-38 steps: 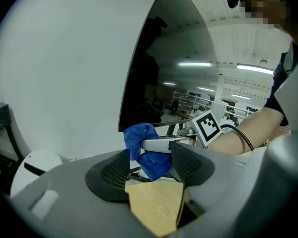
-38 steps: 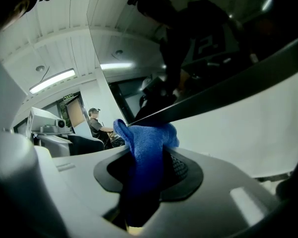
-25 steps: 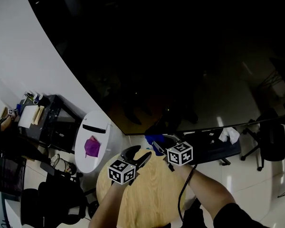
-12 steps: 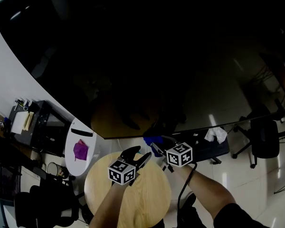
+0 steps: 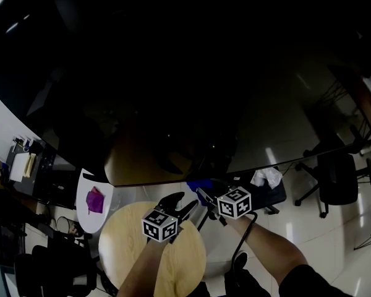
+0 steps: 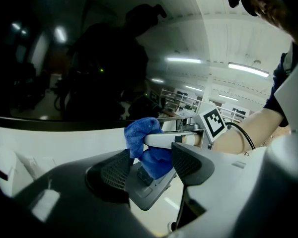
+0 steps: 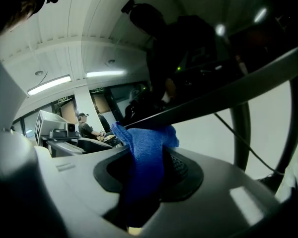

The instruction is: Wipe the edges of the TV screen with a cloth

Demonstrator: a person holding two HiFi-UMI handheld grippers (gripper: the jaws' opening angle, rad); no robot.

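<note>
The dark TV screen (image 5: 191, 73) fills most of the head view; its lower edge (image 5: 247, 164) runs just above both grippers. My right gripper (image 5: 202, 193) is shut on a blue cloth (image 5: 196, 184), which sits right at that lower edge. In the right gripper view the cloth (image 7: 145, 148) bunches up between the pads, under the screen's edge (image 7: 213, 95). My left gripper (image 5: 180, 203) hangs open just left of the right one, holding nothing. Through its spread jaws, the left gripper view shows the cloth (image 6: 148, 133) and the right gripper (image 6: 171, 139) beyond.
A round wooden table (image 5: 130, 252) lies below the grippers. A white oval stand (image 5: 86, 212) carrying a purple cloth (image 5: 94, 200) is at the left. A dark bench with a white rag (image 5: 266, 177) and an office chair (image 5: 337, 178) stand at the right.
The head view has swung so the screen fills more of it and the white wall at the left has slid away. Both grippers hold their places; the cloth stays gripped.
</note>
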